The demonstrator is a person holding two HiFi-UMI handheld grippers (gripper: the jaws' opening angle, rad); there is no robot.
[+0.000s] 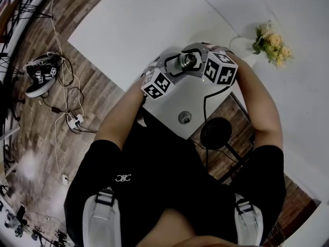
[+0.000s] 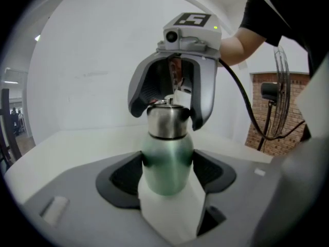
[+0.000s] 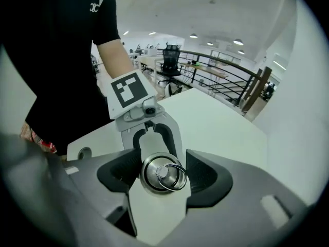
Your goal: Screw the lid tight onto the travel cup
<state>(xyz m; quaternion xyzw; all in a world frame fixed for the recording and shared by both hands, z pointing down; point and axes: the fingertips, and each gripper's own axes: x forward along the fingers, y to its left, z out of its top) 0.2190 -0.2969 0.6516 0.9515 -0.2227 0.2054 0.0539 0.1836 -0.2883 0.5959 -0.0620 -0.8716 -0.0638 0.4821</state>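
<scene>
Left hand-held gripper (image 2: 167, 175) clamps travel cup (image 2: 165, 151), right hand-held gripper (image 3: 160, 176) lid (image 3: 153, 181), over white table (image 3: 216, 122).

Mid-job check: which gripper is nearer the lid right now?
Right. The right gripper straddles the lid from above, jaws against its sides. The left gripper clamps the green travel cup lower down, below the lid.

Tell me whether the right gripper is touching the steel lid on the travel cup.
Touching. The right gripper view shows the right gripper with both jaws pressed against the steel lid, no gap.
</scene>
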